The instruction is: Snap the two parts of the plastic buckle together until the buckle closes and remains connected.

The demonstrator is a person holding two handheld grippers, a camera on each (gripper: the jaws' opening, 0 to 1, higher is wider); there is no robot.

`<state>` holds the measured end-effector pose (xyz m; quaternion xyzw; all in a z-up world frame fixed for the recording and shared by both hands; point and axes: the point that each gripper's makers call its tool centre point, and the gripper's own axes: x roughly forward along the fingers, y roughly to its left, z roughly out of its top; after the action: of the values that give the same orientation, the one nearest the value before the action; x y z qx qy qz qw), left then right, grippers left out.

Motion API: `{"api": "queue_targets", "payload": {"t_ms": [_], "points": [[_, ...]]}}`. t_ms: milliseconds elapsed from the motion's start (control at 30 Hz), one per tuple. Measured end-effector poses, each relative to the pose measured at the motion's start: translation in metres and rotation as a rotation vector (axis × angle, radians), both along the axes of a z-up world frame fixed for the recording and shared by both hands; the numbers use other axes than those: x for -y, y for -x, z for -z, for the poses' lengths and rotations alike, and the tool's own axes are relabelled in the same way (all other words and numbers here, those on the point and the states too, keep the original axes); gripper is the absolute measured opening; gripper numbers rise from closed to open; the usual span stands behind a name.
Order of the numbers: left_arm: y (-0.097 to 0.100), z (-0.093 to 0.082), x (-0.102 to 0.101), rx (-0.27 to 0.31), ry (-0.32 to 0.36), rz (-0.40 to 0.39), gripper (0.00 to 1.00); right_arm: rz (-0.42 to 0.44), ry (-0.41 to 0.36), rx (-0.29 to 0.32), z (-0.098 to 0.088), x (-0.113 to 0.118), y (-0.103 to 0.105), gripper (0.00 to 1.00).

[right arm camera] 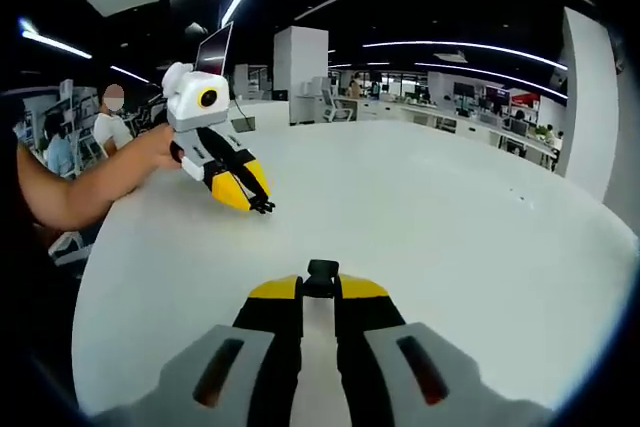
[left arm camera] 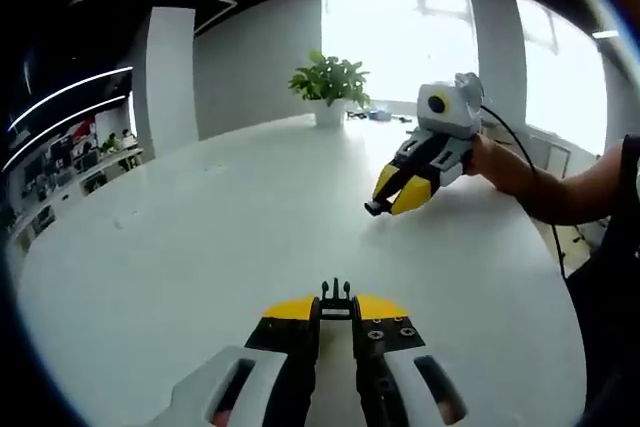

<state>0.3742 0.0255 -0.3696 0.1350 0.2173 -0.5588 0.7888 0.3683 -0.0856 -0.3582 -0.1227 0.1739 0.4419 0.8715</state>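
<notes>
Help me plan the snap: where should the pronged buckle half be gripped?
By its rear end, from behind, as the left gripper does: the pronged buckle half points its prongs forward, which must stay free to enter the socket half.

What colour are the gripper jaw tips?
Yellow over black, clearest on the right gripper in the left gripper view.

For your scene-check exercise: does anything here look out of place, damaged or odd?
Nothing stands out. Each hand-held gripper, left and right, pinches a black buckle part above the white table; nothing looks spilled or broken.
</notes>
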Motion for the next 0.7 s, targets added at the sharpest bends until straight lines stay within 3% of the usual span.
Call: {"api": "queue_targets", "payload": {"t_ms": [300,367,433,700], "points": [[0.007,0.000,0.003,-0.010,0.000,0.039,0.10,-0.050,0.023,0.020,0.001,-0.007,0.007,0.10],[0.007,0.000,0.004,-0.003,-0.006,0.045,0.10,-0.084,-0.013,0.049,-0.008,-0.012,0.010,0.10],[0.009,0.000,0.005,-0.005,-0.002,0.059,0.10,-0.109,-0.065,0.040,-0.016,-0.016,0.015,0.10],[0.018,-0.001,0.010,0.002,0.002,0.109,0.10,-0.136,-0.064,0.030,-0.014,-0.018,0.020,0.10]]}}
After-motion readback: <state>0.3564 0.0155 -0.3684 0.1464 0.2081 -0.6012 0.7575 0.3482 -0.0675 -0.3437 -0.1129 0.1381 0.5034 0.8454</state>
